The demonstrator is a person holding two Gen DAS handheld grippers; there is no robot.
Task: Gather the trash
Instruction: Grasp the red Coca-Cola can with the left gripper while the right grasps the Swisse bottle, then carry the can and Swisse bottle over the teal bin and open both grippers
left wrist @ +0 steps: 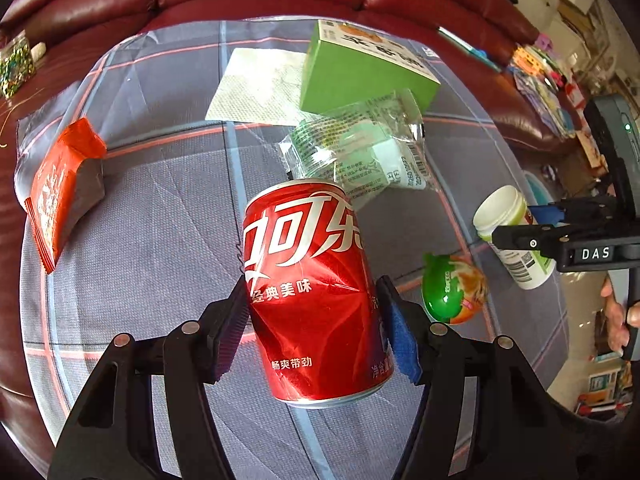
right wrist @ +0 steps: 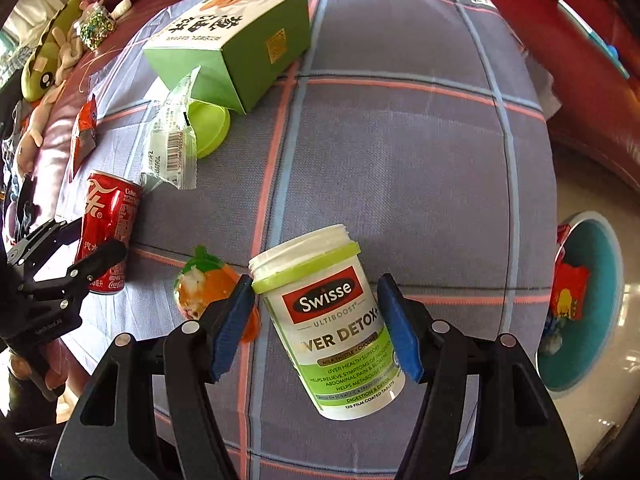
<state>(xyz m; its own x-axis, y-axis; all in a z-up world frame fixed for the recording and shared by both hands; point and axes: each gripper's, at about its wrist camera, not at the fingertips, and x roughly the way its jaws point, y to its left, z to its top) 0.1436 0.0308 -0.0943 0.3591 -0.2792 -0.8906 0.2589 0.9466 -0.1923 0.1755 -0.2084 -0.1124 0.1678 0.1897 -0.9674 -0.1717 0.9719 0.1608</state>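
The red can was clamped in the left gripper and the white bottle in the right gripper, apparently lifted above the cloth. Carrying both to the teal bin was judged next.

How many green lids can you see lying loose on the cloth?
1. The green lid lies beside the green box, partly under the clear wrapper. More could be hidden.
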